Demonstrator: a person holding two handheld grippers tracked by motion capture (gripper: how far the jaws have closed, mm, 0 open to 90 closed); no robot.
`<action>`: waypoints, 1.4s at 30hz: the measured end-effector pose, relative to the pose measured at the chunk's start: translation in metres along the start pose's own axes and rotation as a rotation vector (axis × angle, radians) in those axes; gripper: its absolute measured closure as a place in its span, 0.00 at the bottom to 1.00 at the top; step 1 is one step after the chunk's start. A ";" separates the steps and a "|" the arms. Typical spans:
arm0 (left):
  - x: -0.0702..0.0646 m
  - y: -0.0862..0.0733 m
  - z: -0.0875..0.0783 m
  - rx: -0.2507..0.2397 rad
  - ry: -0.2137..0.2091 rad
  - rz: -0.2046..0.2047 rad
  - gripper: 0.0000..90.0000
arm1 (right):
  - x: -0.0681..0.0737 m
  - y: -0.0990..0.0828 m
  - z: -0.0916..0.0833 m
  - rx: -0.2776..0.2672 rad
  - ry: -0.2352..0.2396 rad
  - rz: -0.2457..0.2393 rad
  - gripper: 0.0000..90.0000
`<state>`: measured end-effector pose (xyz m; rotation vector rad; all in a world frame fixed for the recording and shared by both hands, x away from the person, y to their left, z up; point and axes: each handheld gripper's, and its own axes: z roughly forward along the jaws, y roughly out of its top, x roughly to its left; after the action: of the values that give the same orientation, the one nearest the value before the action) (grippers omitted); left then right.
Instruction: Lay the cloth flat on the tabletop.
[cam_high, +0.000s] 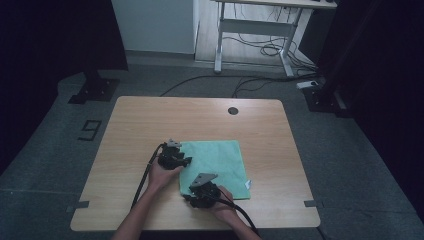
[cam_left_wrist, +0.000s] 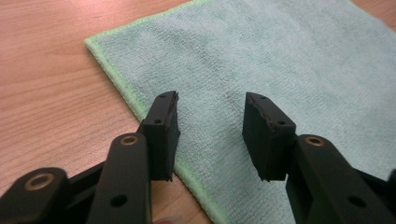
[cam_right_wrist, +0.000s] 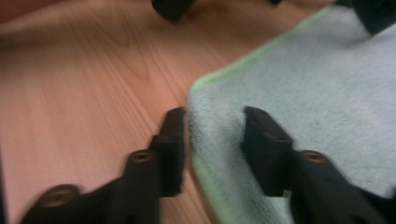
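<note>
Both grippers, left gripper and right gripper, straddle the cloth edge, jaws released; closing high risks missing the hem

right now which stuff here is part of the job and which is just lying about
In the job:
- green cloth, flat on the table
- left claw, open, jaws astride the cloth's edge
- right claw, open at the cloth's near corner

Lying about:
- white tag at the cloth's corner
- desk frame and cables on the floor beyond
</note>
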<state>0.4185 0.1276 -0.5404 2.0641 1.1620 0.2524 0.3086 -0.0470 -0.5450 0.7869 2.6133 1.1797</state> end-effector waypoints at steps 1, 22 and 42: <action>0.000 0.000 0.000 0.000 0.002 0.000 0.63 | -0.002 0.000 -0.001 -0.003 -0.001 0.019 0.88; 0.000 0.003 0.000 0.022 0.001 -0.001 0.63 | -0.080 -0.013 -0.039 -0.104 -0.177 0.209 0.70; 0.000 0.003 0.000 0.018 -0.002 -0.015 0.63 | -0.060 -0.012 -0.043 -0.169 -0.001 0.220 0.98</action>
<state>0.4204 0.1272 -0.5388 2.0694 1.1825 0.2334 0.3393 -0.1127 -0.5285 1.0588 2.4335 1.4336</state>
